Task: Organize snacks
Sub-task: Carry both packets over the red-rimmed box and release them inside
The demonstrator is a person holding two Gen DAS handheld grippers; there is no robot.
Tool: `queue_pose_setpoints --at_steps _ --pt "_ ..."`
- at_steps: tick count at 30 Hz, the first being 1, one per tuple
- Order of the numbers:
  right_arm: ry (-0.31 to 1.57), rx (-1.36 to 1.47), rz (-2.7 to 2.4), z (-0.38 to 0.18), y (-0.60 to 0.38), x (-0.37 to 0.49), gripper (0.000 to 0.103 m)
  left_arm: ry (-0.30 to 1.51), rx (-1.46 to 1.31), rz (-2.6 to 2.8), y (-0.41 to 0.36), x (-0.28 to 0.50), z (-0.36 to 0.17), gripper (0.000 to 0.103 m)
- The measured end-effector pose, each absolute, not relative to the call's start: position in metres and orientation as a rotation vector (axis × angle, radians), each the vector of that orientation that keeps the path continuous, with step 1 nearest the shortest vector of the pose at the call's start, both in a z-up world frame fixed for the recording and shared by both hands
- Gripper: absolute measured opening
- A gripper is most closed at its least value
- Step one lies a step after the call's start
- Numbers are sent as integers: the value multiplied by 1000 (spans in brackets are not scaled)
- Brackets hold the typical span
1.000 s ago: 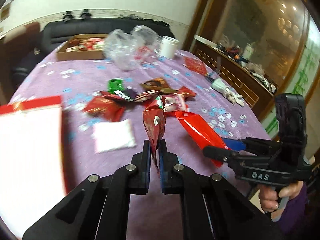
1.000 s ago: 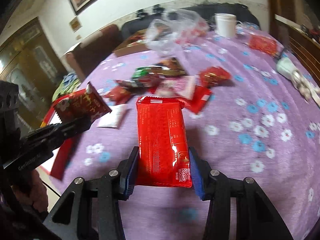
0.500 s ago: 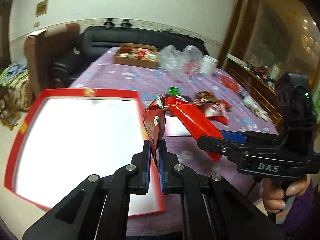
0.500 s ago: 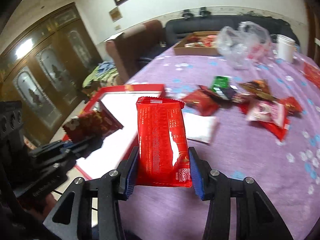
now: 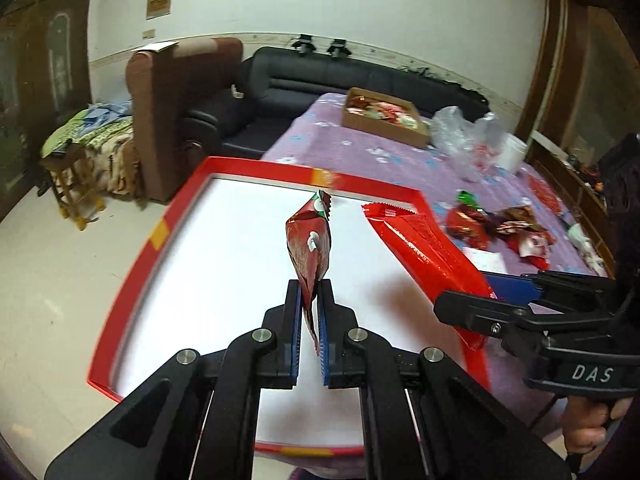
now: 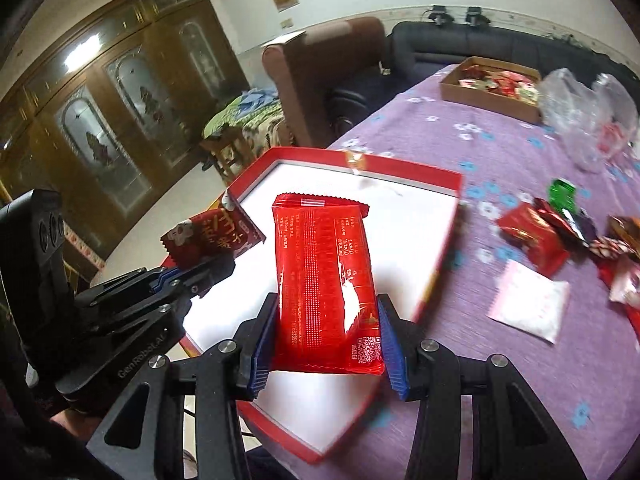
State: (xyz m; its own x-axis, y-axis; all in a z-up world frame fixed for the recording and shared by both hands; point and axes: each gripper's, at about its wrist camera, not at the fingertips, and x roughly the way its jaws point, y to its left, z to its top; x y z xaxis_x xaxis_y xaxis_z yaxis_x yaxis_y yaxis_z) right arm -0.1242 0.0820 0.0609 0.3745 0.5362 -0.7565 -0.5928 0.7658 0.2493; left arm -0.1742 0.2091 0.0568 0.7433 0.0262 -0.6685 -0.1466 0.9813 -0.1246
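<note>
My left gripper (image 5: 310, 296) is shut on a small dark red snack packet (image 5: 310, 246), held edge-on above the red-rimmed white box (image 5: 224, 264). My right gripper (image 6: 326, 312) is shut on a long bright red snack pack (image 6: 326, 280), which also hangs over that box (image 6: 400, 216). In the left wrist view the right gripper (image 5: 472, 304) comes in from the right with the long red pack (image 5: 424, 248). In the right wrist view the left gripper (image 6: 212, 266) shows at the left with the small packet (image 6: 212, 236).
Several loose snack packets (image 6: 560, 232) and a white sachet (image 6: 528, 304) lie on the purple flowered tablecloth (image 6: 500, 148). Farther back stand a cardboard box of snacks (image 5: 384, 118), a crumpled clear plastic bag (image 5: 464, 140) and a white cup (image 5: 512, 154). A brown armchair (image 5: 172, 108) stands beyond the table's left edge.
Both grippers have swung left from the pile of snacks to above the red-rimmed white box, each keeping hold of its packet.
</note>
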Motion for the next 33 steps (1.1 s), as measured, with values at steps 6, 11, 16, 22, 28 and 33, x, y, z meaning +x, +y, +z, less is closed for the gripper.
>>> queue_pose_setpoints --at_steps 6,11,16,22,28,33 --pt "979 -106 730 47 107 -115 47 741 -143 153 222 -166 48 5" --pt "1004 -130 719 33 117 -105 48 757 -104 207 228 -157 41 6" --pt "1019 -145 708 28 122 -99 48 761 -59 253 232 -152 37 6" --pt "990 -165 714 31 124 -96 50 742 -9 298 232 -151 40 6" --pt "956 -154 716 41 117 -97 50 734 25 336 232 -153 42 6" --pt "951 -138 708 43 110 -96 50 715 48 372 232 -155 47 12"
